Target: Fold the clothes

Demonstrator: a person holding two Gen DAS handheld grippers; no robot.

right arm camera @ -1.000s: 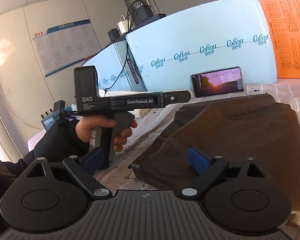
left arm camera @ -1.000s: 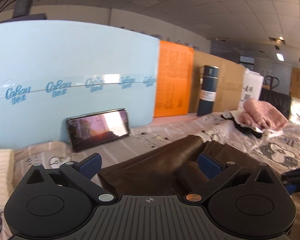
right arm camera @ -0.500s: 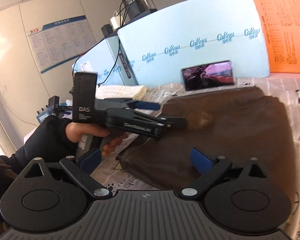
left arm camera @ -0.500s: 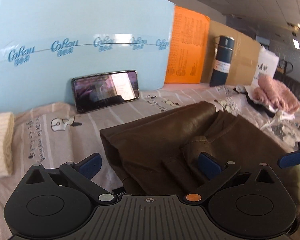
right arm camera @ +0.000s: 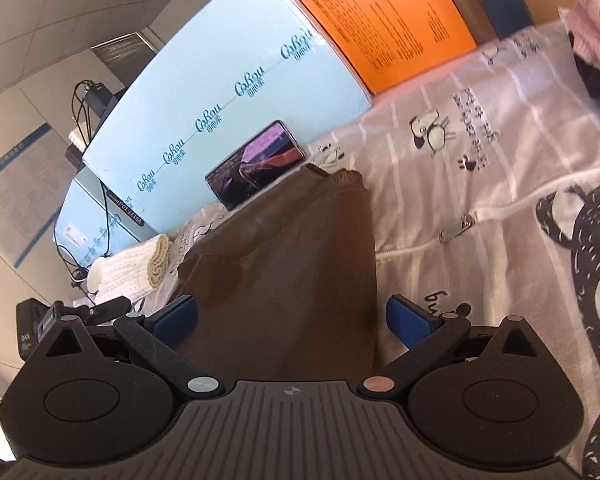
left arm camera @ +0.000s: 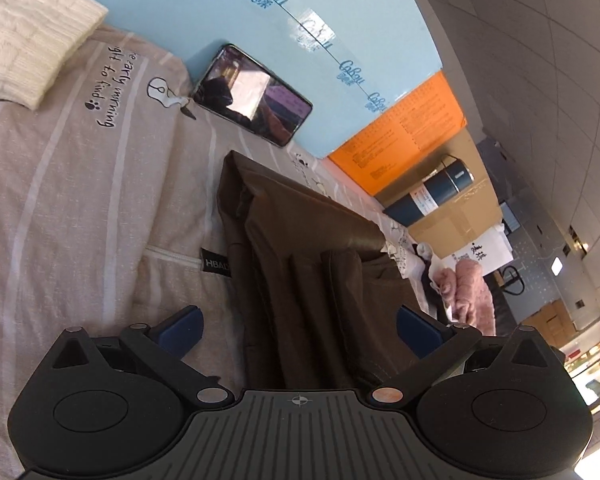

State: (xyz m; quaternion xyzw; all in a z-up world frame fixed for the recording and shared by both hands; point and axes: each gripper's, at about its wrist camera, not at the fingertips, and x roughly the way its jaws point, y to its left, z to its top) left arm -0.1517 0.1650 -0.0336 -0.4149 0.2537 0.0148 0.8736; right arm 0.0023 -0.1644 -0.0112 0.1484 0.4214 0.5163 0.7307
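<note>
My left gripper (left arm camera: 298, 326) hangs with its jaws wide apart over the near end of the brown trousers (left arm camera: 300, 248), gripping nothing; my right gripper (right arm camera: 292, 318) is spread just as wide over the same garment (right arm camera: 284, 264), also empty. The trousers lie folded into a long bundle on the printed bedsheet (left arm camera: 80, 168), the long axis running straight away from both grippers toward the phone (left arm camera: 252, 90) propped against the blue foam board (left arm camera: 260, 32). In the left view the stacked folded edges run lengthwise between the fingers; in the right view the bundle fills the gap from blade to blade. Both hands look about equally near — neither is clearly ahead. I judge the next fold turns on lifting this near end and carrying it forward along that axis. A white knitted garment (left arm camera: 28, 32) lies well apart, off to the left.
</note>
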